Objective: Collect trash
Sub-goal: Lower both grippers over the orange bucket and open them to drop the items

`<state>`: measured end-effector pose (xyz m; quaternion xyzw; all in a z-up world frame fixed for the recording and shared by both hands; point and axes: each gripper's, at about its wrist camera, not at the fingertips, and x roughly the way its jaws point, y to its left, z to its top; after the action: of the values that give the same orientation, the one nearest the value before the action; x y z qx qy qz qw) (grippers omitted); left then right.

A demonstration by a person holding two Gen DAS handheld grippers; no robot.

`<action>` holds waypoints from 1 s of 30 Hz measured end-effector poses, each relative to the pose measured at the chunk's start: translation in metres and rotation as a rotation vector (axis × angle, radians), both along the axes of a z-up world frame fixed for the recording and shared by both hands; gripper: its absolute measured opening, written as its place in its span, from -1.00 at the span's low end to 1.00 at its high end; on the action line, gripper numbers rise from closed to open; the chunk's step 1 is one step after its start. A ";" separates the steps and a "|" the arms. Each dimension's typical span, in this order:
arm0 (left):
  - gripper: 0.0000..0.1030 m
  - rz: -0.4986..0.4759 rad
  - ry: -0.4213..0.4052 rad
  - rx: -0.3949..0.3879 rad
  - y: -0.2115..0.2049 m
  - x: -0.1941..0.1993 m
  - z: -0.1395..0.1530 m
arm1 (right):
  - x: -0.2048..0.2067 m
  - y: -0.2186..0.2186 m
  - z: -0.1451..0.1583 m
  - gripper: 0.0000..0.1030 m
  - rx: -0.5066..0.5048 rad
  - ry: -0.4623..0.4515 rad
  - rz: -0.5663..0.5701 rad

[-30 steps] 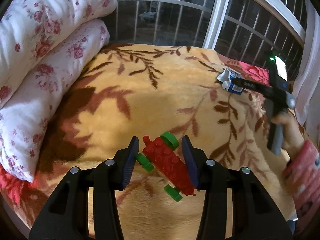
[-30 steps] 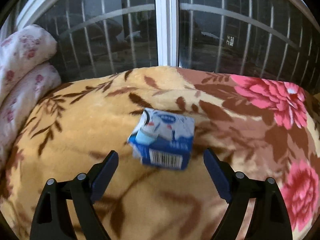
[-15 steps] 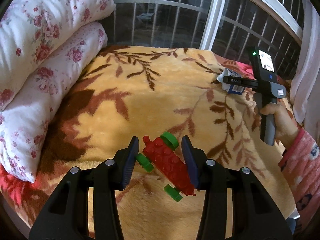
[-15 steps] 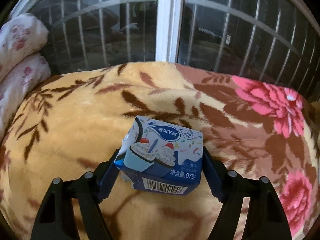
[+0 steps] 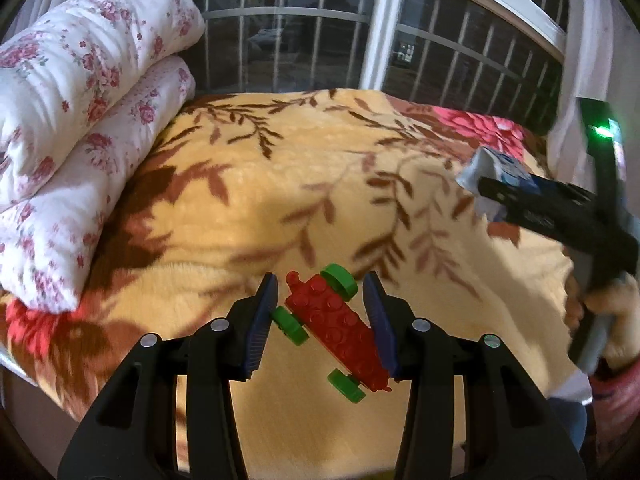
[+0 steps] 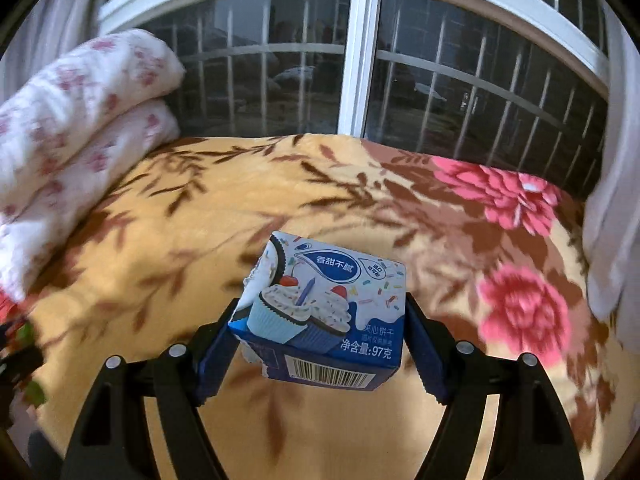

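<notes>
Grips first, nearest my lenses: my left gripper (image 5: 320, 312) pinches a red toy car with green wheels (image 5: 334, 328), which lies slantwise between the blue pads, one front wheel against the left pad and the red body against the right. My right gripper (image 6: 320, 344) is clamped on a blue biscuit box (image 6: 324, 312) printed with cupcakes, barcode side facing me, both pads pressing its side walls and the box carried clear above the blanket. From the left wrist view I also see that right gripper (image 5: 532, 204) off to the right edge, the torn white end of the box (image 5: 486, 176) sticking out past its fingers, with the person's hand (image 5: 612, 312) on the handle below. Beneath both lies a yellow blanket (image 5: 280, 184) with brown leaves and pink flowers. Further left, a folded white floral quilt (image 5: 72, 120) rests on it. Beyond stands a barred window (image 6: 360, 60), dark outside.
</notes>
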<state>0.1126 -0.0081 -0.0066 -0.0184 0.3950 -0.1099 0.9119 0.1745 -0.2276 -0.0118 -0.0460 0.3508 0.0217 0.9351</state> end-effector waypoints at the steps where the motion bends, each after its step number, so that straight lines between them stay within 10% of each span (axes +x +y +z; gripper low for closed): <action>1: -0.15 -0.008 0.000 0.004 -0.002 -0.008 0.000 | -0.025 0.000 0.001 0.46 0.009 -0.009 0.008; 18: -0.15 -0.219 0.068 0.067 -0.039 -0.143 -0.033 | -0.249 0.016 -0.028 0.46 0.027 0.075 0.149; 30: -0.15 -0.309 0.392 0.058 -0.044 -0.174 -0.128 | -0.283 0.039 -0.104 0.47 0.086 0.320 0.231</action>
<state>-0.0614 -0.0521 -0.1346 0.0473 0.5655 -0.2308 0.7904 -0.1080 -0.1885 -0.1157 -0.0422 0.4858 0.1509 0.8599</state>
